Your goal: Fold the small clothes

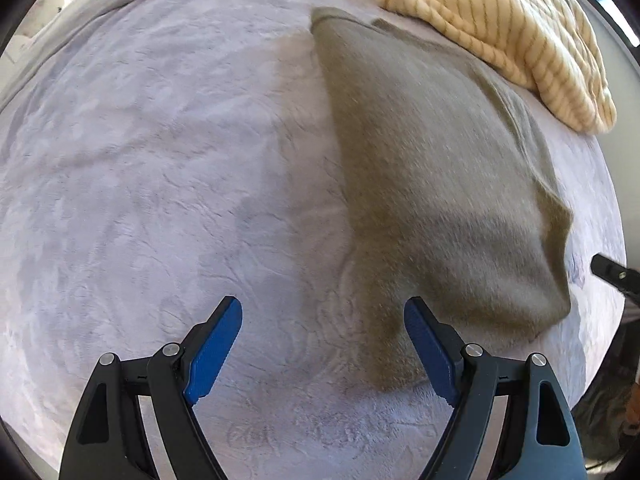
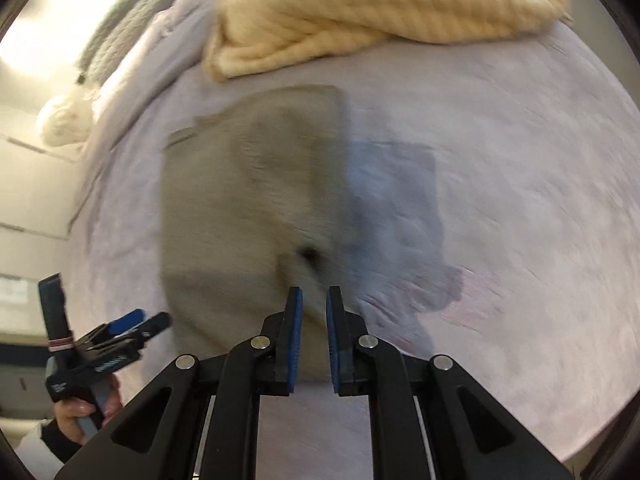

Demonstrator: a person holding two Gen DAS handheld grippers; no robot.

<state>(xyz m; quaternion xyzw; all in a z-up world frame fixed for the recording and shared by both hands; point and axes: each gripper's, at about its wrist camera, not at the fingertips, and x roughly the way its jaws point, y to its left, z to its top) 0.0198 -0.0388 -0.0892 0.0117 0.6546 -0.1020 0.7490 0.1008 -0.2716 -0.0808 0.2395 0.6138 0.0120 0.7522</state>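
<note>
An olive-green small garment [image 1: 436, 184] lies on the pale lilac bed cover [image 1: 140, 168], partly lifted and blurred. My left gripper [image 1: 322, 344] is open and empty, low over the cover, with the garment's near corner between and just past its right finger. In the right wrist view the same garment [image 2: 240, 200] hangs from my right gripper [image 2: 314, 300], whose jaws are nearly closed on its edge, casting a shadow on the cover [image 2: 520, 200]. The left gripper [image 2: 136, 328] shows at the lower left there.
A cream striped knit blanket [image 1: 500, 28] is heaped at the far edge of the bed; it also shows in the right wrist view [image 2: 360, 8]. A white round plush object [image 2: 64, 120] lies at the far left. A grey pillow edge runs behind.
</note>
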